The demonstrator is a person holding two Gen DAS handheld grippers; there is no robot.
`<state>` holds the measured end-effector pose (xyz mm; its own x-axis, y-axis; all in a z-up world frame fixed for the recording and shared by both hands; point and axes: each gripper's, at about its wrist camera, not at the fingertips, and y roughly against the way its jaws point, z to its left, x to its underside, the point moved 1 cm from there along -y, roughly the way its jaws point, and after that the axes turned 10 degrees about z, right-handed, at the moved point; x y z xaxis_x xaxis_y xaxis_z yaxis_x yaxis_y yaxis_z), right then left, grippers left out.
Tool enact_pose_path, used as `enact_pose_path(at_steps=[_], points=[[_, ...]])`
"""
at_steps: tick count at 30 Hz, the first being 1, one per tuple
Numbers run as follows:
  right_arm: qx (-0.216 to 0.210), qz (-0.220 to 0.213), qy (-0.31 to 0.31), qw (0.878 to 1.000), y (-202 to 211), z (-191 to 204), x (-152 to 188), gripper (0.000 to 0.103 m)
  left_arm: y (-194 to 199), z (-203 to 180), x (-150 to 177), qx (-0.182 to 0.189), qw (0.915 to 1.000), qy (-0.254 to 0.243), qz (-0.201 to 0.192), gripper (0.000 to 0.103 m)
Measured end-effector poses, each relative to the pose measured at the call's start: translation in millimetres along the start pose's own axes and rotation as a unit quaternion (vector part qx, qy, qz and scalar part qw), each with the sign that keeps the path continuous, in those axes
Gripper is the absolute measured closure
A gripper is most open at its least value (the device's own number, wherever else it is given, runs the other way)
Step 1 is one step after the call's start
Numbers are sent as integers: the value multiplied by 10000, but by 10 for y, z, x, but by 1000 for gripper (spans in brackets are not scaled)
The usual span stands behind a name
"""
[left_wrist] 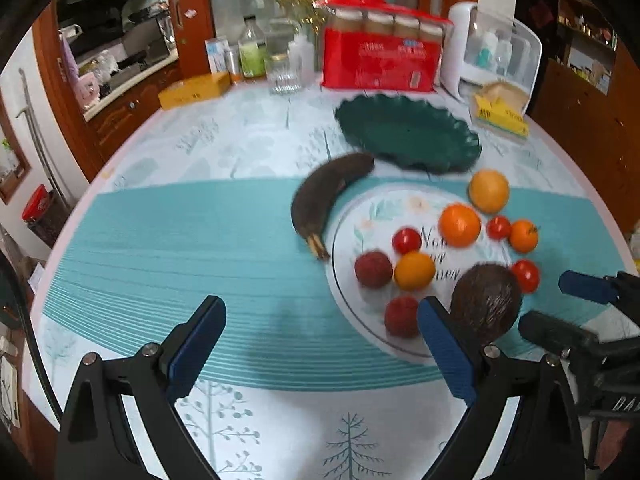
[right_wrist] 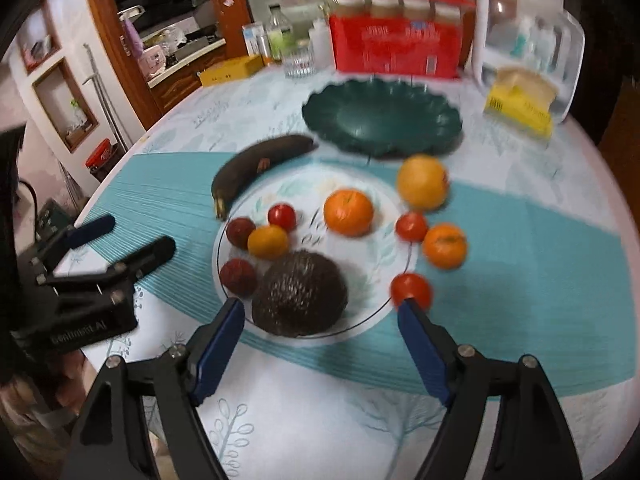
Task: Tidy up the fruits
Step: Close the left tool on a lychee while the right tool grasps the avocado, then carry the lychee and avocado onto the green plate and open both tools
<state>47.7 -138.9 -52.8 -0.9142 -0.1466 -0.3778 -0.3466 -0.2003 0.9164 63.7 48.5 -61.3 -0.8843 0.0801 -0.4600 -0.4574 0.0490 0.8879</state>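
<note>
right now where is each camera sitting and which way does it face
Left wrist: rides the left gripper, low over the teal mat, facing the green plate; its own open fingers show, and the right gripper at the right edge.
Right wrist: rides the right gripper, facing the same way over the coconut; its open fingers show, and the left gripper at the left.
Shared: plate, coconut, dark banana, red box.

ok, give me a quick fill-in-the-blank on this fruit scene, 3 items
1. The green dish holds ____ fruit.
2. The dark banana lies ____ the green dish, on the tablecloth.
3. Both the left gripper and the right gripper have jaws that are ____.

Missing words: no; outside; open
</note>
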Motion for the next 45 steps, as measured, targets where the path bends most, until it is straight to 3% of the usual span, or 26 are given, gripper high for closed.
enact_pose_path(at_steps=[13, 15, 17, 22, 27, 34, 36, 45], points=[[-555, 544, -612, 9951, -501, -70, -135, 24, -403, -140, 72, 342, 9982, -215, 454, 7], [-758, 605, -711, 9927, -565, -88, -151, 27, -426, -164, 67, 321, 9980, -255, 480, 7], [-990, 626, -744, 9903, -600, -88, -164, 36, -451, -184, 56, 378, 9976, -257, 523, 7], [-991, 587, -672, 9911, -588, -66, -146, 37, -504, -232, 22, 634, 9957, -269, 618, 8], [-786, 588, -721, 9926, -508, -216, -80, 38, -586, -287, -14, 770, 9936, -289, 780, 32], [-681, 558, -895, 9921, -433, -422, 26, 38, -636, -427, -56, 773, 9926, -380, 858, 54], [-634, 534, -883, 9926, -413, -438, 58, 37, -630, -495, -56, 709, 9926, -482, 860, 72], [-577, 492, -714, 9946, -355, -405, 149, 38, -483, -707, 17, 668, 9924, -667, 790, 73]])
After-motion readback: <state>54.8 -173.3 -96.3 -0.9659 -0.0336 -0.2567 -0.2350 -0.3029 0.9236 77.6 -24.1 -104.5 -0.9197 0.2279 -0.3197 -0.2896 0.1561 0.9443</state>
